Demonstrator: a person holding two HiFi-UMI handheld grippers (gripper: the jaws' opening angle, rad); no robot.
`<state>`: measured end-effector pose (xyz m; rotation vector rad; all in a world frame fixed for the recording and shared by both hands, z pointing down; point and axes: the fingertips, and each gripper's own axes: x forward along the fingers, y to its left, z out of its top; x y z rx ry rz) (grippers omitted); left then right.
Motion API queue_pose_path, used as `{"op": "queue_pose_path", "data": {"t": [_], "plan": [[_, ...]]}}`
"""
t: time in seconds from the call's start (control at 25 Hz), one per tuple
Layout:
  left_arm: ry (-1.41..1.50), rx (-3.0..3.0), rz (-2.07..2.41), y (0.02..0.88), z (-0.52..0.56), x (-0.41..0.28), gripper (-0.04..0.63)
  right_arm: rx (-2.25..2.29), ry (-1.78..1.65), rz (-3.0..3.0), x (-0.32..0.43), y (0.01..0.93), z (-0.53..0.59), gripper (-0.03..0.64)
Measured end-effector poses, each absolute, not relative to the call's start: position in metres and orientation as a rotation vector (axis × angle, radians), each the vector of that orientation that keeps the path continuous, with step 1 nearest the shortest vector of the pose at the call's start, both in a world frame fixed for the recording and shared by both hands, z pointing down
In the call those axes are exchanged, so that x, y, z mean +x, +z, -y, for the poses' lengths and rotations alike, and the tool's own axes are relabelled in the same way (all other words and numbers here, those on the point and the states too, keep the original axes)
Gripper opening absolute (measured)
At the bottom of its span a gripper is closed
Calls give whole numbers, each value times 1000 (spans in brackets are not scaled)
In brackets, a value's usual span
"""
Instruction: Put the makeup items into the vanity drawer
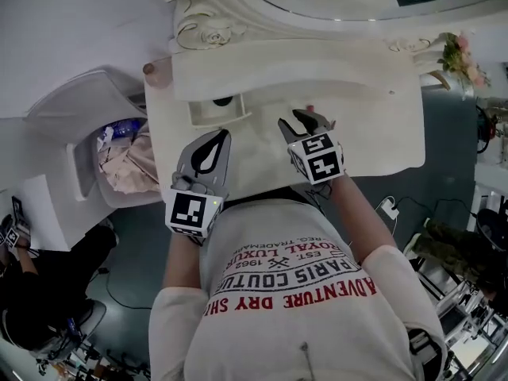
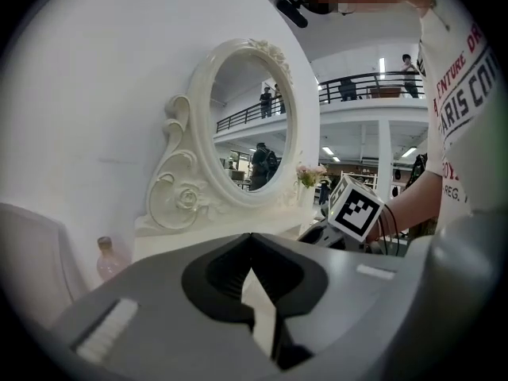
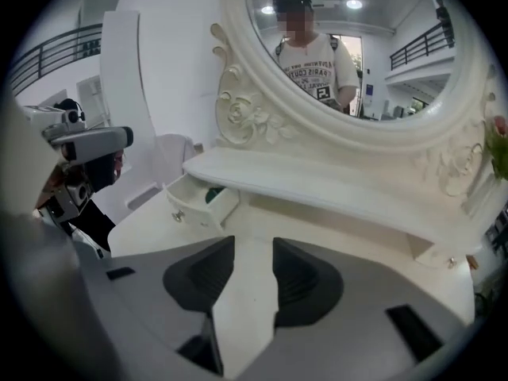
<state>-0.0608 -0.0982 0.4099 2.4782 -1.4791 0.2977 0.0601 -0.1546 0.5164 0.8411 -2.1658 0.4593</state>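
The white vanity's small drawer (image 1: 213, 108) stands pulled out under the shelf at the left, with a dark item (image 3: 213, 194) lying in it. My left gripper (image 1: 218, 133) hovers over the tabletop just in front of the drawer, its jaws shut with tips touching and nothing held (image 2: 251, 238). My right gripper (image 1: 304, 119) is further right over the tabletop, jaws open with only bare table between them (image 3: 252, 248). A small reddish spot (image 1: 309, 108) shows just beyond its tips; I cannot tell what it is. A pink bottle (image 1: 151, 70) stands at the vanity's far left corner.
The oval mirror (image 3: 357, 54) in its carved frame rises behind the shelf (image 1: 317, 74). A white chair or bin with crumpled cloth (image 1: 127, 161) sits left of the vanity. A person (image 1: 32, 292) is at lower left. Pink flowers (image 1: 464, 54) stand at far right.
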Motion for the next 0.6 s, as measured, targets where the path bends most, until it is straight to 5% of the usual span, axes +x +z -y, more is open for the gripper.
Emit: {"op": "queue_pose_path", "data": {"t": [0.6], "plan": [[346, 2485, 1322, 449, 118, 36, 9, 878, 623, 1945, 171, 598, 141, 128]]}}
